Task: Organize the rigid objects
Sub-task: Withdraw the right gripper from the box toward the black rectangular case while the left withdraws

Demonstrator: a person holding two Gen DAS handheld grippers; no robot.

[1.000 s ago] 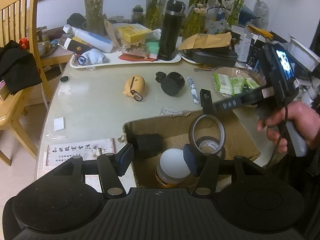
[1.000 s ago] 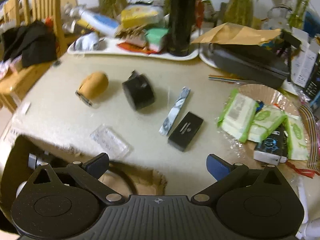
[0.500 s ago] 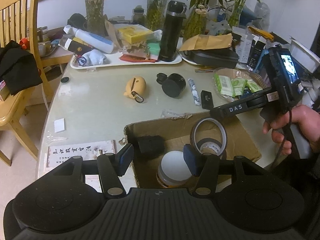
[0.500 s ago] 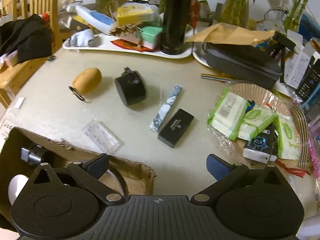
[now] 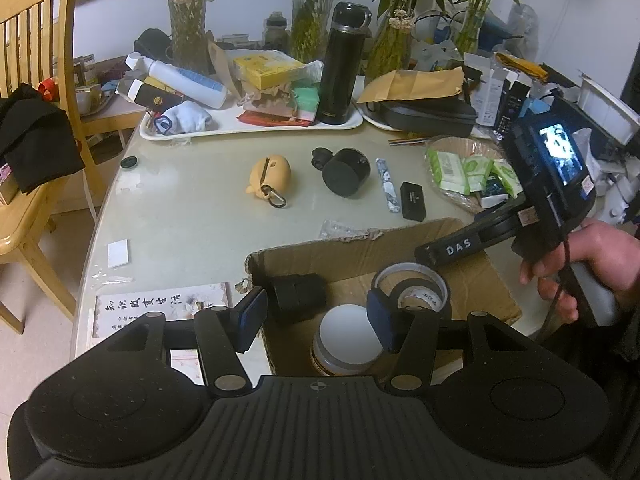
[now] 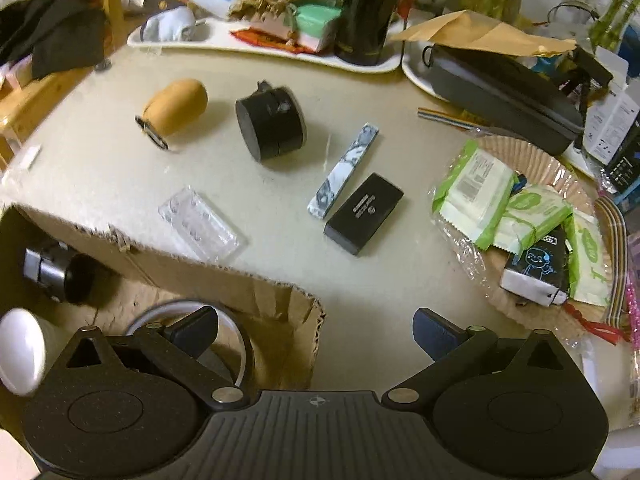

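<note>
A cardboard box [image 5: 472, 280] at the table's near edge holds a white-lidded jar [image 5: 346, 330], a tape roll [image 5: 412, 286] and a black block [image 5: 298, 294]. On the table beyond lie a yellow pouch [image 5: 270, 174], a black round case [image 5: 346, 176], a marbled bar [image 6: 344, 172], a small black box [image 6: 364, 208] and a clear blister pack [image 6: 200, 224]. My left gripper [image 5: 316, 316] is open and empty above the box. My right gripper [image 6: 316, 332] is open and empty over the box's far right corner; it also shows in the left wrist view [image 5: 448, 248].
A white tray [image 5: 248, 128] with a black flask [image 5: 342, 64], bottles and packets stands at the back. A wicker plate of green wipe packs [image 6: 520, 208] lies right. A black case [image 6: 504, 80] sits back right. A wooden chair [image 5: 36, 92] stands left.
My right gripper has pulled back toward me and lowered over the box's corner. My left gripper has stayed almost still above the box.
</note>
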